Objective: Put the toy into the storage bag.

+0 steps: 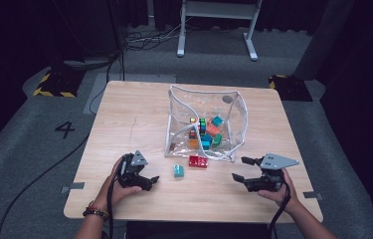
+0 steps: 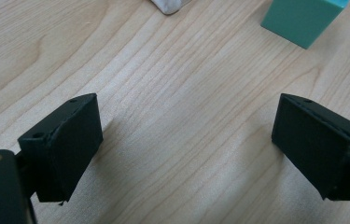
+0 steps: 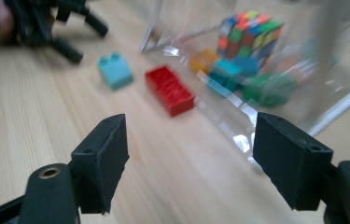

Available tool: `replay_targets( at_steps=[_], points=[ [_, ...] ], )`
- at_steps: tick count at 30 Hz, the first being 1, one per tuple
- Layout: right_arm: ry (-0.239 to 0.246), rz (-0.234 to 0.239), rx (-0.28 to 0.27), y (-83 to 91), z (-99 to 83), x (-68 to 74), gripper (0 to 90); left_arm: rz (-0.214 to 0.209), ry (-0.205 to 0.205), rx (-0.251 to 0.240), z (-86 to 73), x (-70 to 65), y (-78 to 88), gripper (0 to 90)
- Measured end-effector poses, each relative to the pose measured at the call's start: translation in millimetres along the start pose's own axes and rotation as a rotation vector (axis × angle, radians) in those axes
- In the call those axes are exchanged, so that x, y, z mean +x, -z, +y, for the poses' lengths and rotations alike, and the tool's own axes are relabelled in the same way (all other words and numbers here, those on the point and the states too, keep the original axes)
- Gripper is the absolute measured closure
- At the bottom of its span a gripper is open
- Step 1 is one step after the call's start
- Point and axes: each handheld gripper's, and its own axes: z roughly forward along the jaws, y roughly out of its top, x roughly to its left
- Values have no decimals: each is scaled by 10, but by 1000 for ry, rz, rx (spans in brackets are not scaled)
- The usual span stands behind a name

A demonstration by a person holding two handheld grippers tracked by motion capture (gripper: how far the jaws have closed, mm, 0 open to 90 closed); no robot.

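Grippers at rest on a pale wooden table (image 1: 124, 114), as we read the scene from left to right: our left gripper (image 1: 150, 180) lies low at the near-left part of the tabletop with its jaws spread wide and nothing between them, and in the left gripper view only bare wood grain sits in that gap, the teal brick (image 2: 303, 18) ahead and off to one side. Next along, in the high view, the teal brick (image 1: 178, 171) stands alone on the wood, near the left gripper and apart from it. Just beyond it to the right lies the red brick (image 1: 198, 161), longer and flatter, close against the front wall of the clear plastic bag (image 1: 233, 107), whose soft sides hold a colour cube (image 1: 202, 125) and more bricks, orange, green and teal. At the right, our right gripper (image 1: 241, 169) also stands open and empty, pointed toward the red brick (image 3: 169, 89) and the bag. We judge both loose bricks light, rigid and smooth moulded plastic, unlikely to break but apt to skid on the wood or twist out of a corner grip. We would take the teal one across two flat opposite sides, below the studs, and the red one across its narrow width near the middle. The bag looks limp and likely to buckle if pushed.
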Motion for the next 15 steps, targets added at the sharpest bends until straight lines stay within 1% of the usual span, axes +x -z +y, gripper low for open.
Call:
replay_targets(
  at_steps=[2,4,5,6,7,9,11,12,13,15],
  points=[
    [21,26,36,-140,-67,48,269,0,0,0,0,0,0,89],
    [37,31,51,-266,-87,75,277,0,0,0,0,0,0,89],
    [38,43,54,-323,-86,81,286,0,0,-1,0,0,-1,89],
    [46,58,61,-382,-81,91,287,0,0,0,0,0,0,89],
    [60,63,64,-443,-76,105,287,0,0,-1,0,0,-1,89],
    [68,67,84,-559,-65,142,287,0,0,0,0,0,0,89],
    [86,76,94,-675,-52,197,282,2,1,4,0,1,3,89],
    [95,71,96,-730,-43,225,281,-1,0,1,1,1,1,89],
    [118,63,96,-785,-31,238,281,1,1,2,-1,0,1,89],
    [128,60,99,-881,-13,264,278,0,0,1,0,0,0,89]
  ],
)
